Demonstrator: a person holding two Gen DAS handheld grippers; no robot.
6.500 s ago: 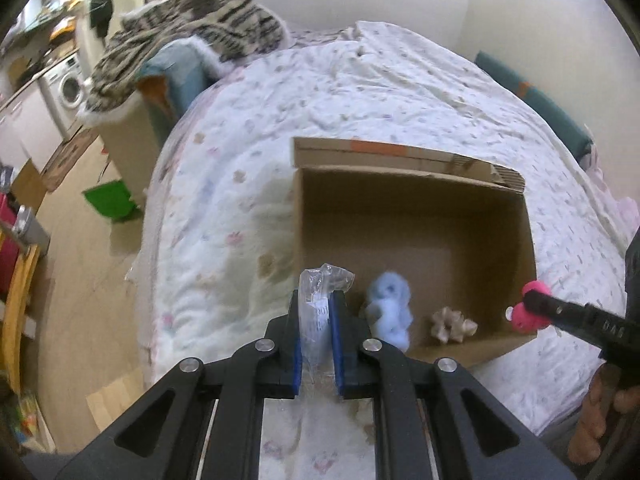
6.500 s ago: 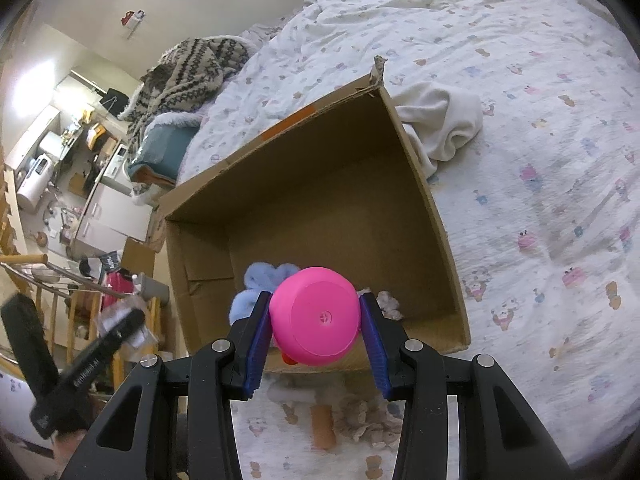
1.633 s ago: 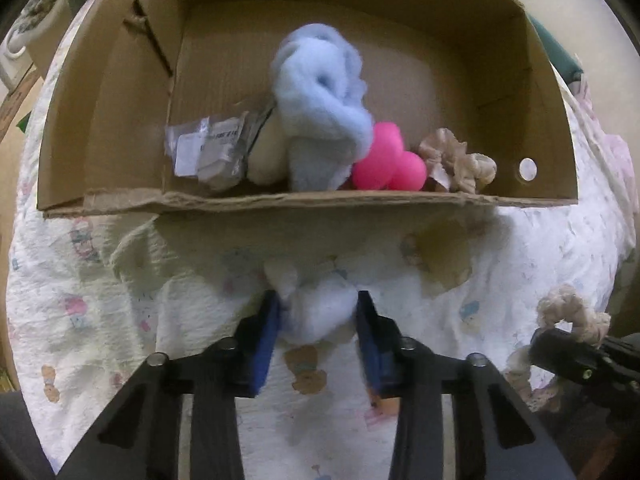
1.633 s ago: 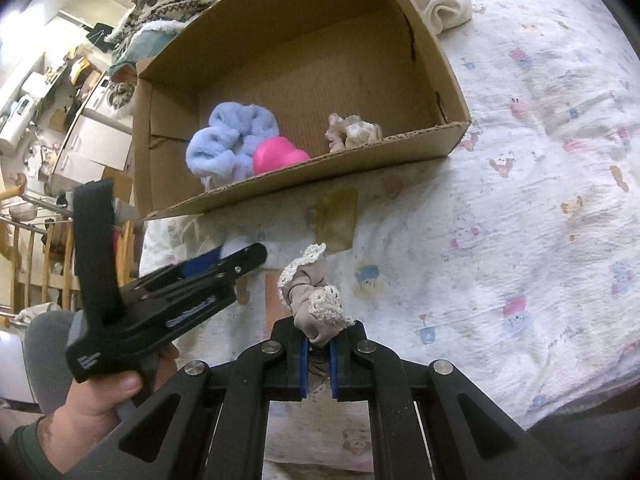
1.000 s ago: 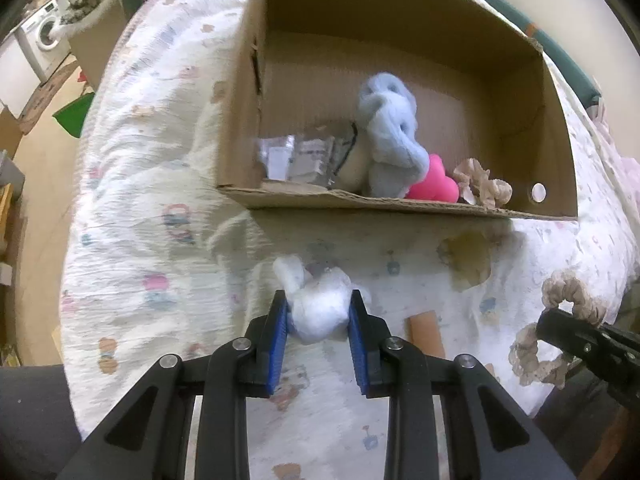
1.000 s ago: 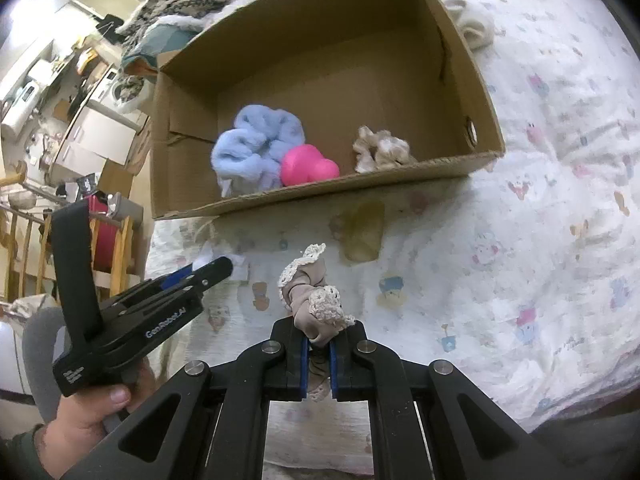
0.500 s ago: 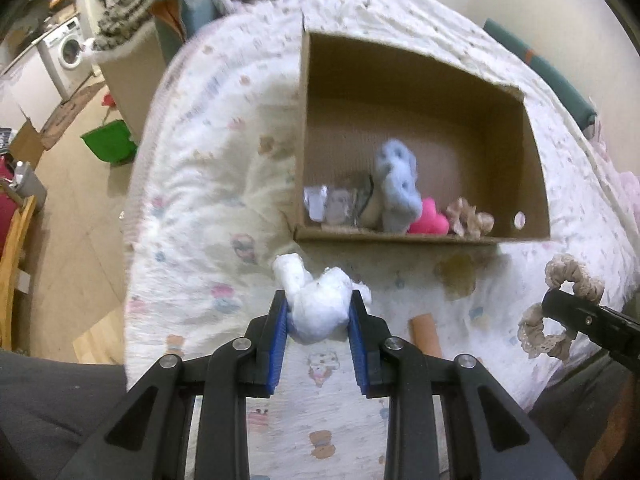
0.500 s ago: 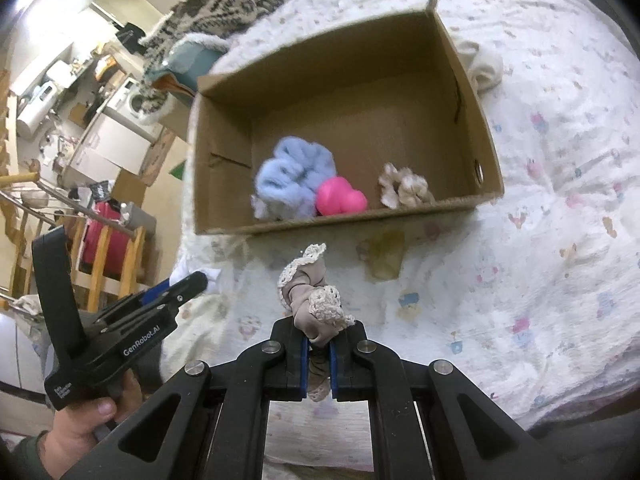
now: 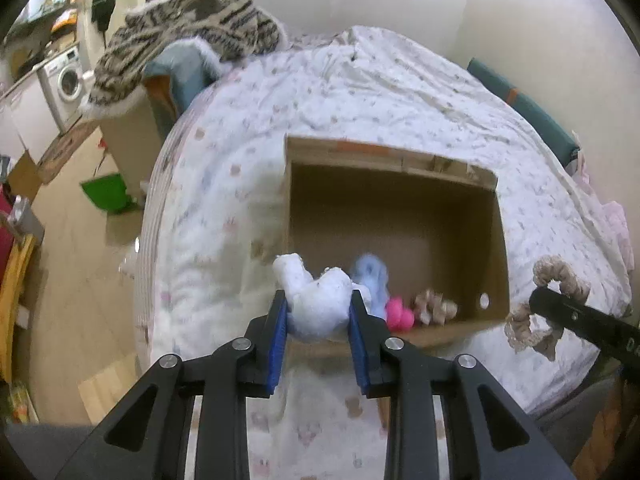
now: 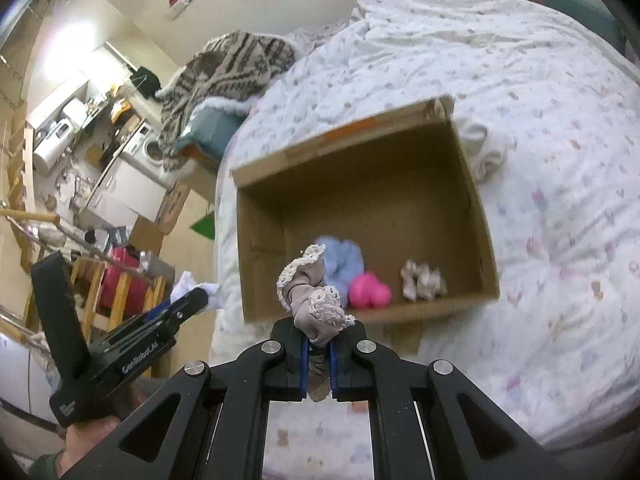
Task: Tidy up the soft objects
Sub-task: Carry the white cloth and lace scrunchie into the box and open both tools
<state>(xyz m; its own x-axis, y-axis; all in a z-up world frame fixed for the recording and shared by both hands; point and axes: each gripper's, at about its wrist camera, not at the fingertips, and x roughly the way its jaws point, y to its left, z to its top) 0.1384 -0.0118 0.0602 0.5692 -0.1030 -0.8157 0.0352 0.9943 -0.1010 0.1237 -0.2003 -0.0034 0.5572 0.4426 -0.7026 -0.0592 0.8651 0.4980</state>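
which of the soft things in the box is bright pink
The pink toy, lying on the box floor between the fluffy blue scrunchie and the beige scrunchie; it looks smooth and rounded, not ruffled.

The left tool (image 9: 319,322) grips a white fluffy ball (image 9: 316,300) between its blue pads (image 9: 277,336), the ball bulging above the fingertips. Straight ahead of the tool, an open cardboard box (image 9: 400,160) sits on a bed (image 9: 360,80) with a patterned cover. Just past the ball, inside the box along its near wall, lie a blue plush toy (image 9: 372,280), a pink toy (image 9: 398,314) and a beige scrunchie (image 9: 434,304), side by side. To the right of the tool, the right tool (image 9: 560,306) reaches in from the edge, clamped on a lace-trimmed scrunchie (image 9: 536,316). Far ahead and left, a striped blanket (image 9: 192,24) is heaped beside the bed, with a washing machine (image 9: 64,80) beyond.
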